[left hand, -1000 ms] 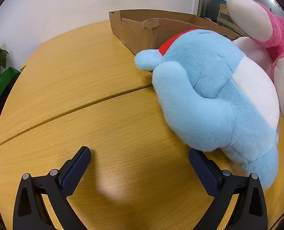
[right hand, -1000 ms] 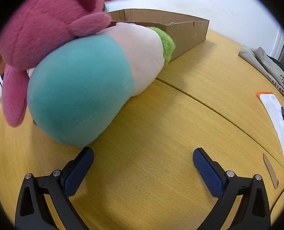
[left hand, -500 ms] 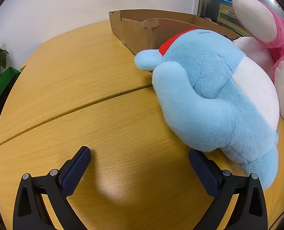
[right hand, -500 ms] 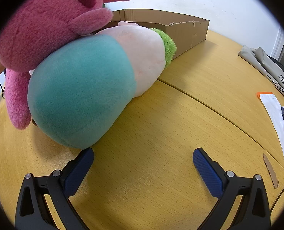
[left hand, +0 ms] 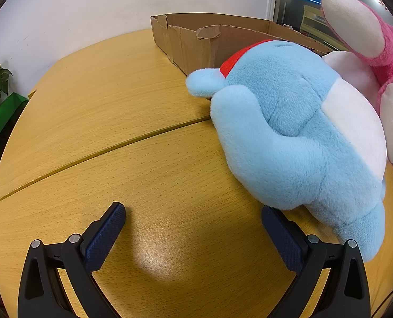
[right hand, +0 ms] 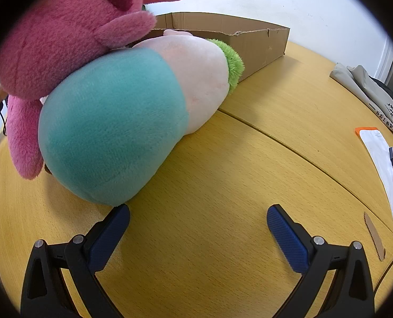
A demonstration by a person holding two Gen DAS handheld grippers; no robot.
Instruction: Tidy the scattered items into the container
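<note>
Both grippers' fingers stand apart, empty. Close the left gripper [left hand: 193, 234] on the blue plush [left hand: 297, 137], mid-body, before lifting toward the box [left hand: 196, 45].

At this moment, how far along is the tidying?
Nothing looks done: the light blue plush toy, the teal and cream plush toy and the pink plush toy lie outside the brown cardboard box. Left gripper and right gripper are open, empty. All three remain.
</note>
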